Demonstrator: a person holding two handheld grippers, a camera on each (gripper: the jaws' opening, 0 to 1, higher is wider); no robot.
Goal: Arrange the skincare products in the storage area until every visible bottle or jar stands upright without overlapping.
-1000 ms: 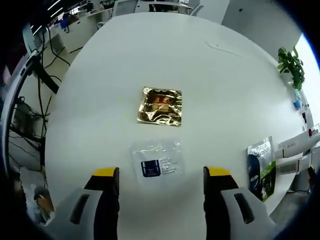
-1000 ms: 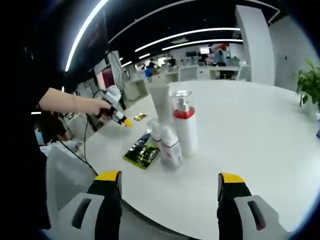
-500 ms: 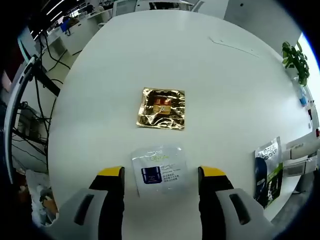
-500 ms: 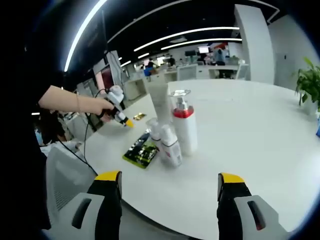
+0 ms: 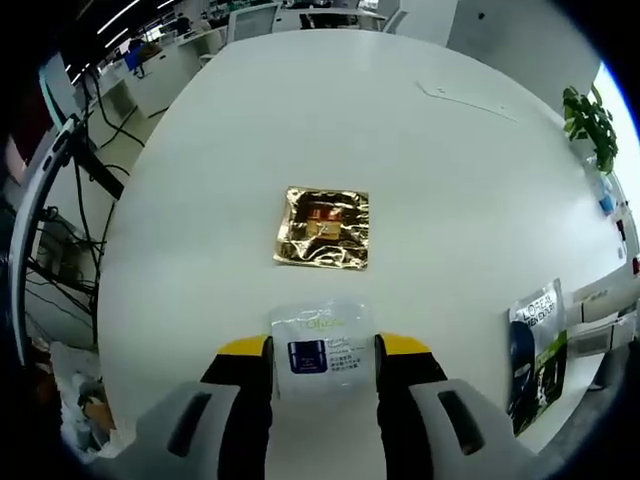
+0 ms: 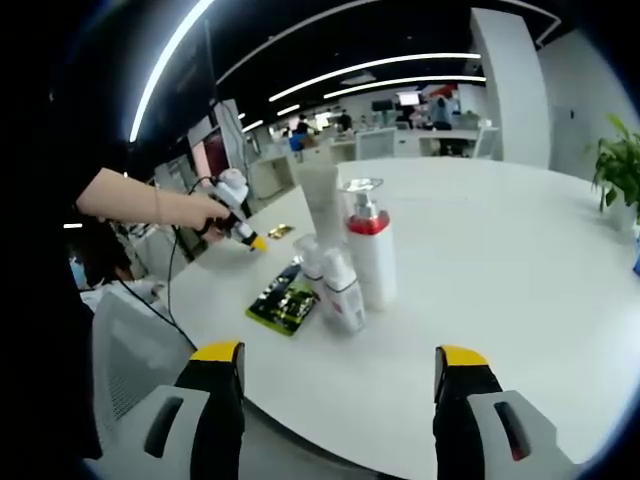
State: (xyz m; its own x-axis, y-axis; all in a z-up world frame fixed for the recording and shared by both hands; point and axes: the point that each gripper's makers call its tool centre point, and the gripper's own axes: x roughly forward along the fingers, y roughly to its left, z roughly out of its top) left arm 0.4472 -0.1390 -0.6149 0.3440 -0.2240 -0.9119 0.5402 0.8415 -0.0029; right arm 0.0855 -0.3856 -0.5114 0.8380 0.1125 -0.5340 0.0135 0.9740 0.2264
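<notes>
A clear sachet (image 5: 320,340) printed with a dark blue jar lies flat on the white table (image 5: 440,180). My left gripper (image 5: 322,347) has closed in on it, one yellow-tipped jaw against each side edge. Beyond it lies a gold foil sachet (image 5: 323,227). In the right gripper view, a white pump bottle with a red collar (image 6: 371,262), a tall white tube (image 6: 318,205) and two small white bottles (image 6: 340,292) stand upright in a tight group. My right gripper (image 6: 338,356) hangs open, short of them at the table edge. The left gripper (image 6: 256,243) touches the table at the far left, held by a hand.
A green and black packet (image 5: 530,350) lies flat by the table's right edge, next to white boxes (image 5: 598,298). In the right gripper view that packet (image 6: 285,300) rests beside the small bottles. A potted plant (image 6: 620,170) stands far right. Desks and chairs lie beyond.
My left gripper's jaws have narrowed from wide apart to touching the clear sachet's edges, and its camera has moved closer. The right gripper has held still.
</notes>
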